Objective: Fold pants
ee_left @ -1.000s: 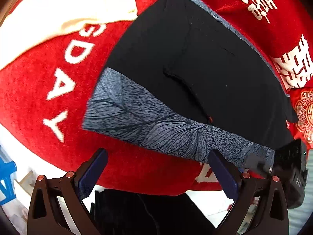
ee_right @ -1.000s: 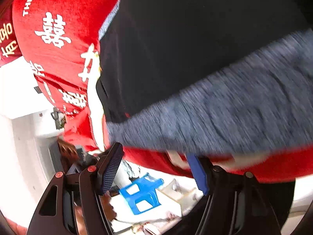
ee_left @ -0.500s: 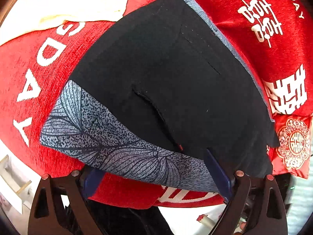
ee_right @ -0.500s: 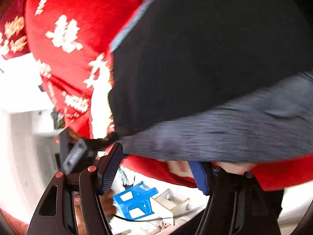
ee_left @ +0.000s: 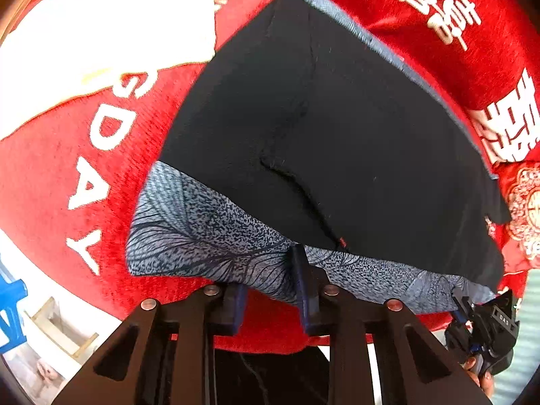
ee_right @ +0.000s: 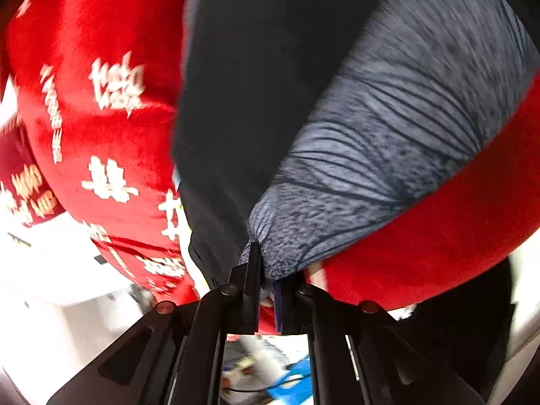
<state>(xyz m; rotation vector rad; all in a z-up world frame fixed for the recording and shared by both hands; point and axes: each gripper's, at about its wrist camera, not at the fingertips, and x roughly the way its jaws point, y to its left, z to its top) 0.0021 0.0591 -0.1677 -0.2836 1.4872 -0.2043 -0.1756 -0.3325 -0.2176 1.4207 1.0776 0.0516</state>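
Left wrist: pants (ee_left: 337,128) beside white cloth (ee_left: 111,23)

Red cloth (ee_left: 60,175), left wrist view: white block capitals "DAY" running down left side; partial letter above them, cut off by cream fabric (ee_left: 111,23), unreadable. White double-happiness character "囍" upper right (ee_left: 438,10); larger white Chinese characters at right edge (ee_left: 513,114), partly cropped. Right gripper body (ee_left: 496,324): small white lettering, reads roughly "DAS", uncertain.
Right wrist view: white Chinese characters on red cloth (ee_right: 114,84), motion-blurred, not legible.
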